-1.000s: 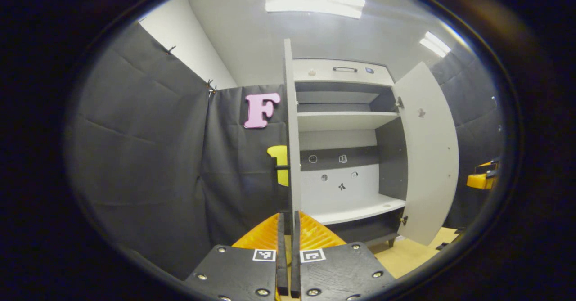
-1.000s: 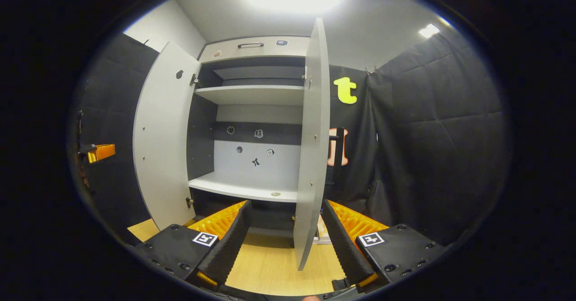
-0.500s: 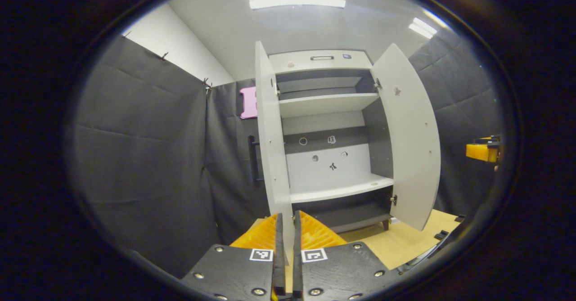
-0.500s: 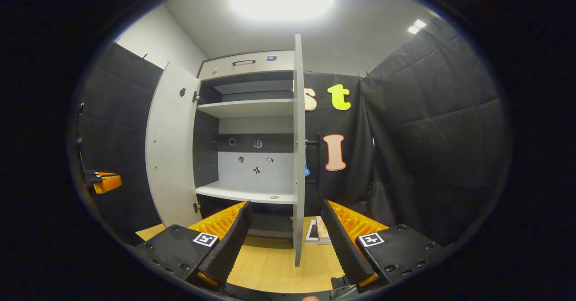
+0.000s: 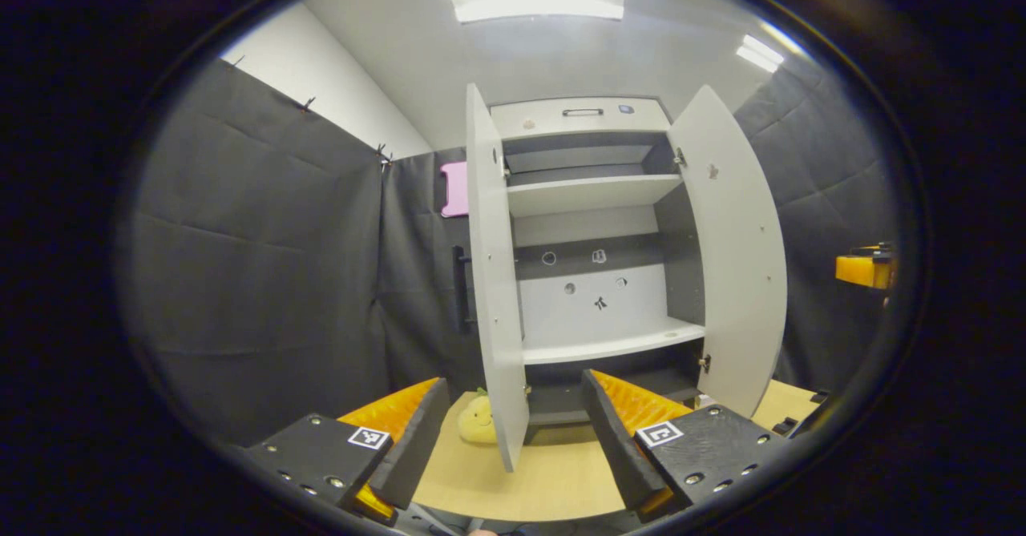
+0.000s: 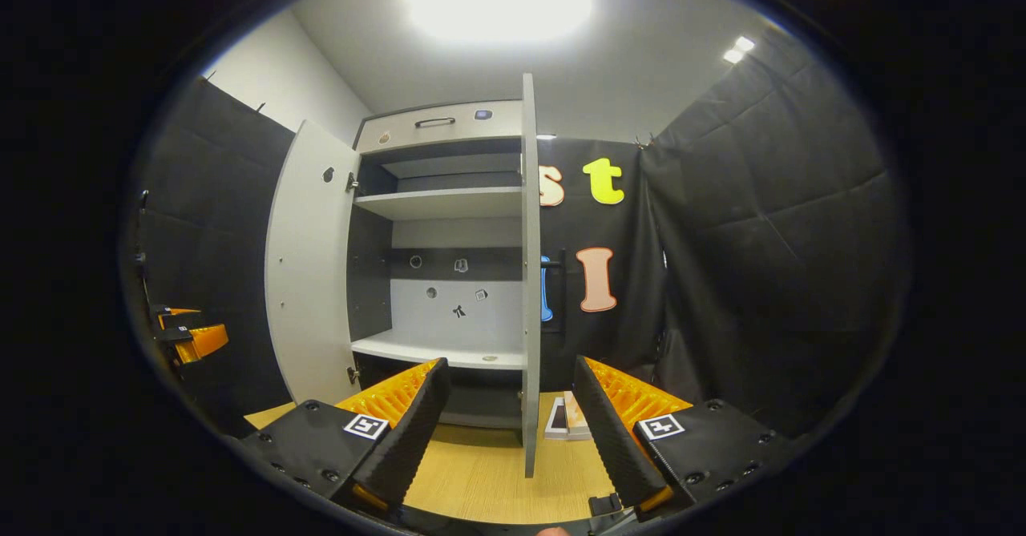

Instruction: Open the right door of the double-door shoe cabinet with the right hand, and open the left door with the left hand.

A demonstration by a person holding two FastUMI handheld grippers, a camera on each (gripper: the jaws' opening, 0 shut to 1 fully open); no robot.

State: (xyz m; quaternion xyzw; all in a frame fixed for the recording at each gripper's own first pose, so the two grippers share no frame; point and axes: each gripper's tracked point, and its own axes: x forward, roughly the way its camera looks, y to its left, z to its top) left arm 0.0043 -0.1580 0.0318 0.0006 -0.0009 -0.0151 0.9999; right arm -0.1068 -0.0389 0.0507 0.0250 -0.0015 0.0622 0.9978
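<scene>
Shoe cabinet (image 5: 589,111) with the left door (image 5: 490,280) and the right door (image 5: 737,255) both standing swung wide, shelves exposed. The left claw (image 5: 513,432) is being held released, jaws spread, the left door's edge between them untouched. The right claw (image 6: 506,420) is likewise being held released, astride the right door (image 6: 529,280). Both openings are judged done; nothing is seen remaining.

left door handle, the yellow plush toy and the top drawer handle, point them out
left door handle (image 5: 462,289), left gripper view, middle of the dark bar
yellow plush toy (image 5: 476,421), left gripper view, its rounded body
top drawer handle (image 6: 434,122), right gripper view, centre of the bar
</scene>
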